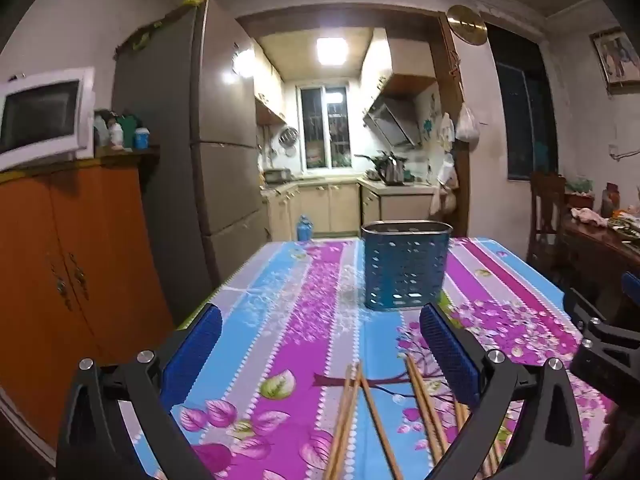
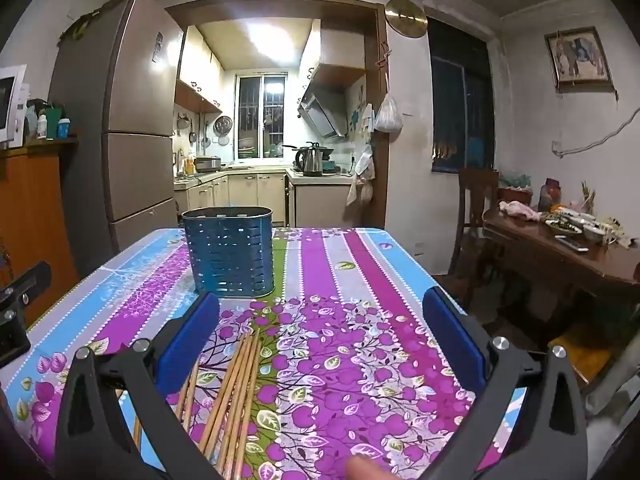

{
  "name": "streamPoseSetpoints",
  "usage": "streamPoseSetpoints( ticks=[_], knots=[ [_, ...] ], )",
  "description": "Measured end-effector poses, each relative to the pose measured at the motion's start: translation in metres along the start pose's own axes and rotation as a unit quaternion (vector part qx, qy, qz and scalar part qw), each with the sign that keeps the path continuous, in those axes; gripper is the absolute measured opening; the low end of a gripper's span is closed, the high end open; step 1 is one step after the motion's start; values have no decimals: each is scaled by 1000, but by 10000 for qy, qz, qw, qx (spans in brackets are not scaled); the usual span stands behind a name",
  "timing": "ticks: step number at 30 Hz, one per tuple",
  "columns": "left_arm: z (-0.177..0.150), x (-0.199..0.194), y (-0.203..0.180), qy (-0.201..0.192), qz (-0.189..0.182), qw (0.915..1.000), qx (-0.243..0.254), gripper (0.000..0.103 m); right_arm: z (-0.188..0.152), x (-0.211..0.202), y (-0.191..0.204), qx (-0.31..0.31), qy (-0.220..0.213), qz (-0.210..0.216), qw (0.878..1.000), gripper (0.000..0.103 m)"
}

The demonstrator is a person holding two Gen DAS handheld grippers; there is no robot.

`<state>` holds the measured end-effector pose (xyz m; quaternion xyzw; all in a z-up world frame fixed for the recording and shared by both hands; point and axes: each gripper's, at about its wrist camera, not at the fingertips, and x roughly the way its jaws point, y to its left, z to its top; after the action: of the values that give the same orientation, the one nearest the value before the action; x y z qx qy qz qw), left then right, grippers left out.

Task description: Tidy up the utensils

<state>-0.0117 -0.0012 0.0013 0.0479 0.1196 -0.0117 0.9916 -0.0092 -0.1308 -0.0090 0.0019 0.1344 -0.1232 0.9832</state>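
Note:
Several wooden chopsticks lie loose on the flowered tablecloth, near the table's front edge. A blue perforated utensil holder stands upright farther back on the table and looks empty from here. My left gripper hovers above the chopsticks with its jaws wide open and nothing between them. In the right wrist view the chopsticks lie low and left, by the left blue pad. My right gripper is also open and empty, with the holder ahead to its left.
An orange cabinet with a microwave and a tall fridge stand left of the table. A dark wooden side table with dishes and a chair stand to the right. A fingertip shows at the bottom edge.

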Motion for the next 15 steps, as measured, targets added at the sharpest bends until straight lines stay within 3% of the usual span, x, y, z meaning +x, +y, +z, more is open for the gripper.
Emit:
streamPoseSetpoints(
  ticks=[5, 10, 15],
  knots=[
    [-2, 3, 7, 142, 84, 9998, 66, 99, 7, -7, -11, 45, -9, 12, 10000, 98],
    [-6, 9, 10, 234, 149, 9996, 85, 99, 7, 8, -32, 456, 575, 301, 9969, 98],
    [-5, 6, 12, 108, 230, 9997, -29, 99, 0, 8, -31, 592, 767, 508, 9940, 98]
  ],
)
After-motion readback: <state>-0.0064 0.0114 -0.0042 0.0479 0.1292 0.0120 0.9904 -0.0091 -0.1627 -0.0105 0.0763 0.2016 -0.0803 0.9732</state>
